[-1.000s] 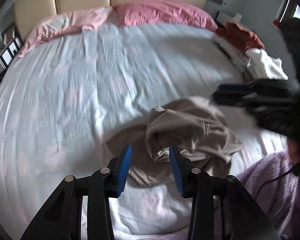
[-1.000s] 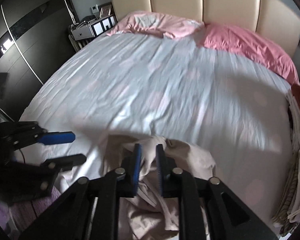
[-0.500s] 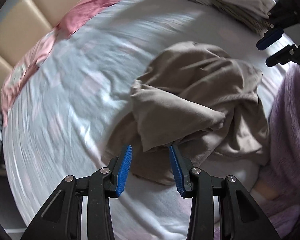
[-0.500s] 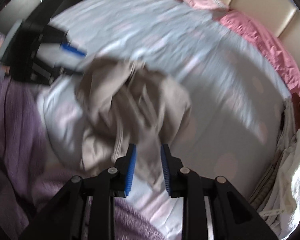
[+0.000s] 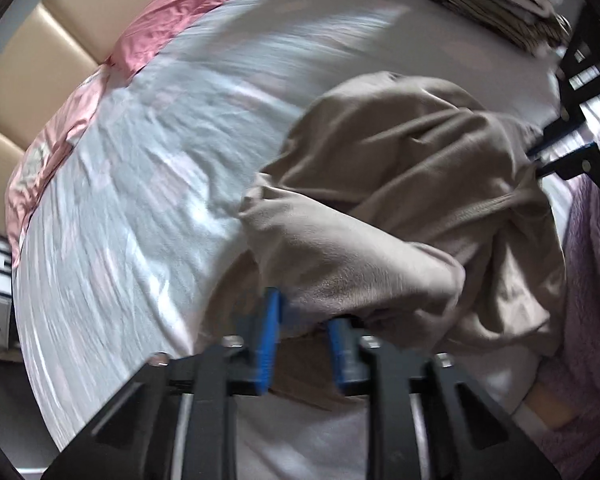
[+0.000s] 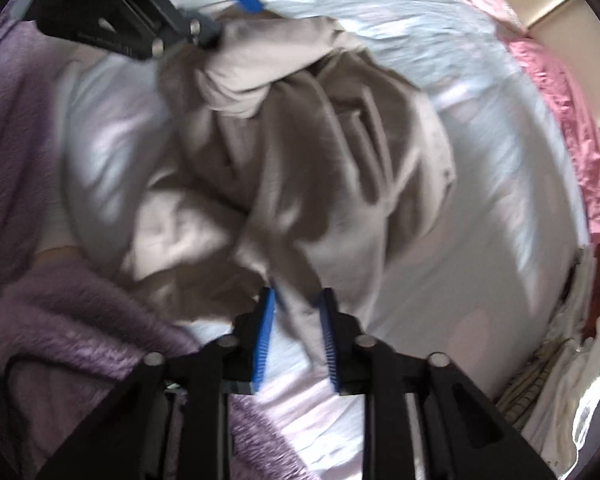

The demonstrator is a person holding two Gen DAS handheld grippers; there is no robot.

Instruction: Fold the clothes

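The beige garment [image 5: 400,200] is found crumpled on the bed sheet [image 5: 140,184] near its foot edge, with the left tongs [image 5: 300,336] and the right tongs [image 6: 296,332] both just closed narrowly on its near folds; opposite edges should be gripped firmly and drawn apart so it is spread flat.

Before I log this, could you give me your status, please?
Left gripper, right gripper: jaws just closing on garment. Garment crumpled on bed. Nothing blocking.

Soft daylight whitens my pale wrinkled bedsheet [image 5: 140,208]; both fisheye views are smeared, perhaps by motion, edges bending darkly.
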